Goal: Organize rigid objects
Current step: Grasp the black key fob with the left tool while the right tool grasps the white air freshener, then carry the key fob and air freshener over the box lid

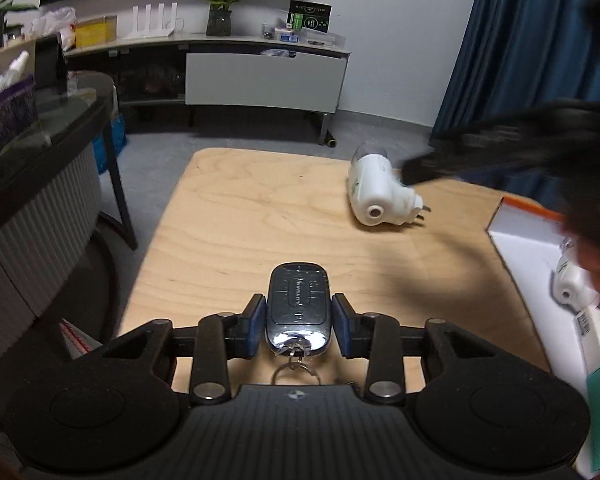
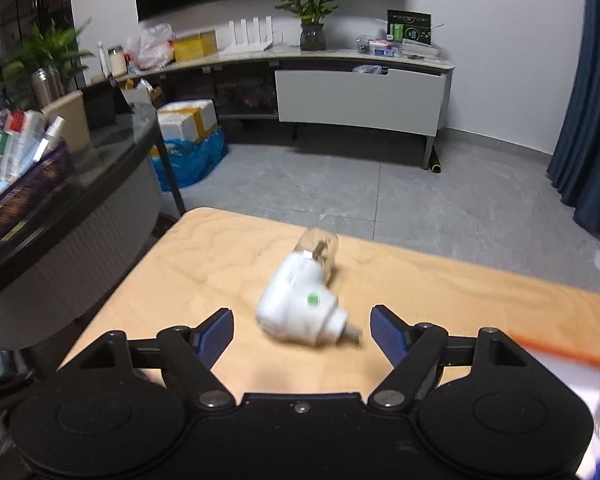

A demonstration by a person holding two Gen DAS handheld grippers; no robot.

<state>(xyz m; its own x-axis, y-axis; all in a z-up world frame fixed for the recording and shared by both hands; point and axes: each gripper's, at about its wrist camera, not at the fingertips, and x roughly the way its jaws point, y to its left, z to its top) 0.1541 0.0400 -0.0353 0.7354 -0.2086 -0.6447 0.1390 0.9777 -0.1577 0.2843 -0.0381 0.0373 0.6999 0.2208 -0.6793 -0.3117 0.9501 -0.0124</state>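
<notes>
1. Your left gripper (image 1: 299, 322) is clamped on the glossy black oval key fob (image 1: 299, 307); its ribbed blue pads (image 1: 257, 326) press the fob's two long sides, and a silver metal ring (image 1: 295, 372) hangs from its chrome end towards the camera.
2. The fob is held just above the near edge of the pale, grain-patterned plywood table (image 1: 240, 216), which has rounded corners.
3. Your right gripper (image 2: 302, 334) stands wide apart, with nothing between its textured blue pads (image 2: 216, 336).
4. Just ahead of that gripper lies a smooth white plastic plug-in device (image 2: 300, 308) on its side on the table, a clear glass bottle at its far end, metal prongs pointing near-right and a small green square on its body. The pads do not touch it.
5. From the left wrist view, the same device (image 1: 376, 192) lies towards the table's far right, with the blurred black arm of the right gripper reaching over it.
6. At the table's right edge sits an open white cardboard box with an orange rim (image 1: 528, 232); a second white plug-in device (image 1: 572, 284) lies inside it.
</notes>
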